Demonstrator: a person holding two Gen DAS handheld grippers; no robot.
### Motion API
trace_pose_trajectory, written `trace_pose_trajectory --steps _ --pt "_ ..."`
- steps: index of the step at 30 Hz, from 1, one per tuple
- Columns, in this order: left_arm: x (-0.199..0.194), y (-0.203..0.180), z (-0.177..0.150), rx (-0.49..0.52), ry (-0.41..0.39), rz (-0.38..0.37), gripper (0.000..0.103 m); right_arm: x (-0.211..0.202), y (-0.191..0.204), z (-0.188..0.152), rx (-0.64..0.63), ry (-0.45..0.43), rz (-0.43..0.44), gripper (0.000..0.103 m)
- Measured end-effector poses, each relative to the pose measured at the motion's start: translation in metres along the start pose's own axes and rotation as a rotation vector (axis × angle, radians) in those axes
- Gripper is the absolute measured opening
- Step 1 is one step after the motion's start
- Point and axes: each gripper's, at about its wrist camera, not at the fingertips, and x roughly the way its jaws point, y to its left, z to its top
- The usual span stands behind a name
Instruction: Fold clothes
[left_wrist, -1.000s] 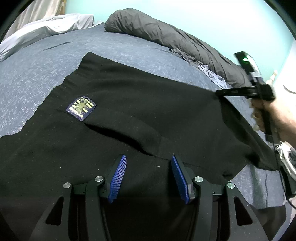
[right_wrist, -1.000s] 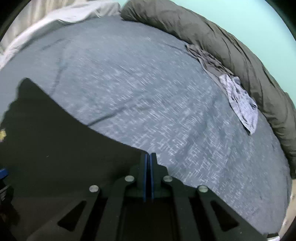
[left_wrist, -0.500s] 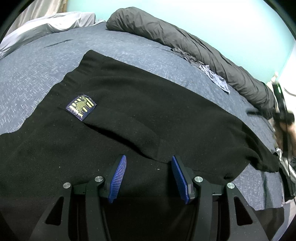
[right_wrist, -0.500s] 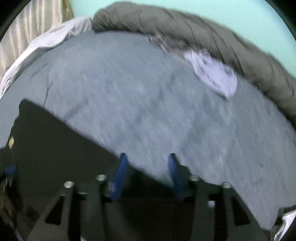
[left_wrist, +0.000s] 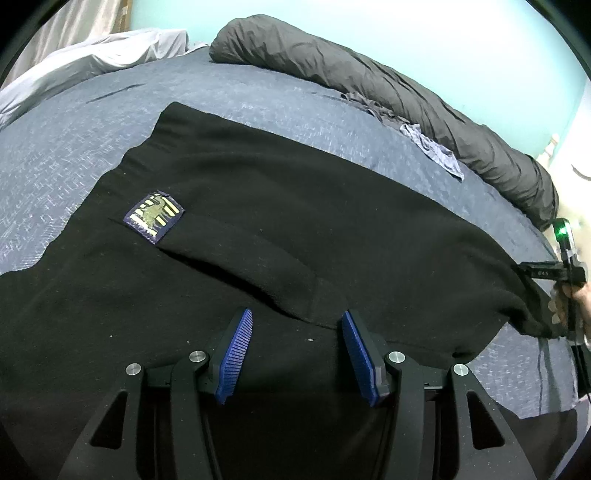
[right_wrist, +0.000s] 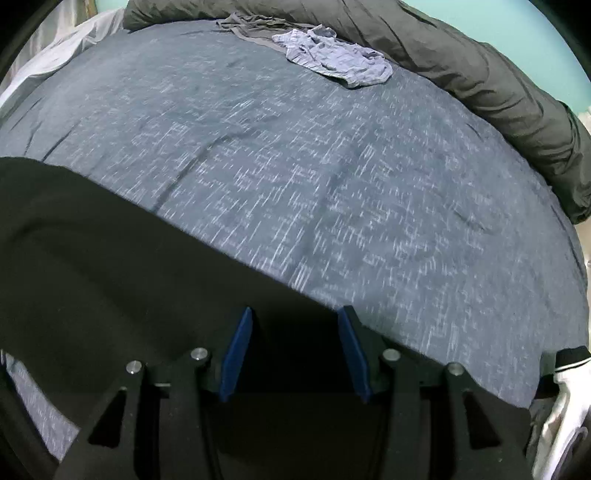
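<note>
A black garment (left_wrist: 295, 221) with a sewn patch (left_wrist: 155, 216) lies spread across the blue bed; it also fills the lower left of the right wrist view (right_wrist: 110, 266). My left gripper (left_wrist: 295, 350) is open and empty just above the garment's near part, by a raised fold. My right gripper (right_wrist: 293, 350) is open and empty over the garment's edge; in the left wrist view it shows at the far right (left_wrist: 539, 269) beside the garment's corner.
The blue bedspread (right_wrist: 332, 166) covers the bed. A rolled dark grey duvet (left_wrist: 369, 74) lies along the far side. A small light blue garment (right_wrist: 332, 61) lies beside it. A pale sheet (left_wrist: 92, 62) is bunched at the far left.
My right gripper opened and let go of the garment's corner, which dropped flat onto the bed. That gripper swung out to the right and came back low. The left gripper stayed still.
</note>
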Motion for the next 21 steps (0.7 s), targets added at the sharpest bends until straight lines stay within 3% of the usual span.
trace_pose_trajectory --steps 3,4,5,7,9,17,21 --pt "0.001 -0.001 0.0 0.005 0.001 0.005 0.055 0.007 0.007 0.002 -0.024 0.001 0.002 0.049" --pt "0.001 -0.001 0.0 0.005 0.001 0.005 0.055 0.007 0.01 0.002 -0.042 -0.003 -0.003 0.045" --pt "0.001 -0.001 0.0 0.005 0.001 0.005 0.055 0.006 0.013 0.002 -0.058 -0.01 0.011 0.04" --pt "0.001 -0.001 0.0 0.005 0.001 0.005 0.055 0.003 0.019 0.0 -0.094 -0.019 0.029 0.013" --pt "0.001 -0.001 0.0 0.006 0.002 0.005 0.055 0.001 0.028 -0.004 -0.143 -0.017 0.014 0.004" --pt "0.001 -0.002 -0.001 0.009 0.0 0.005 0.055 -0.035 0.012 0.015 -0.096 -0.156 -0.105 0.002" --pt "0.002 -0.003 0.0 0.013 0.002 0.011 0.055 -0.021 0.016 0.036 -0.083 -0.105 -0.151 0.002"
